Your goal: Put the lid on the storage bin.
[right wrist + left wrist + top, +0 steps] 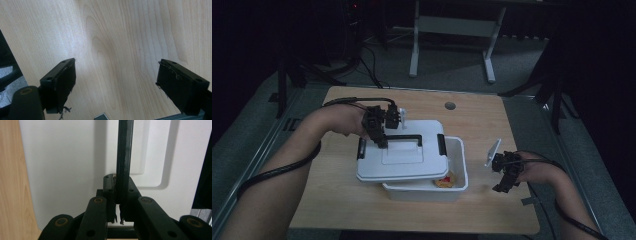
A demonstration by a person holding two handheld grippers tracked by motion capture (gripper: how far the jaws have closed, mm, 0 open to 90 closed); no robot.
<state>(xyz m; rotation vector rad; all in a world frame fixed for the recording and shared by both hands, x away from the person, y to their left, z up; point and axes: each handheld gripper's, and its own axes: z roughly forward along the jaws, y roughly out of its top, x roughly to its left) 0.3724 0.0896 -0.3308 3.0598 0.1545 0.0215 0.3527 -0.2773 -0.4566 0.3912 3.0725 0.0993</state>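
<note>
Pale wooden surface (337,200) nearest me; my right tongs (507,172) hover wide and empty. Farther, my left tongs (379,131) clamp the black bar handle (124,157) of the white rigid plastic lid (402,157), lying askew over its white box (459,170). Light, stiff, slippery; I judge the handle the best hold.

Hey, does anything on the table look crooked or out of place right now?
Yes. The white lid sits askew on the white box, shifted toward the person's left, so the box's right side is open and something yellow-orange shows inside. The left gripper is clamped on the lid's black handle. Nothing looks spilled or damaged.
</note>
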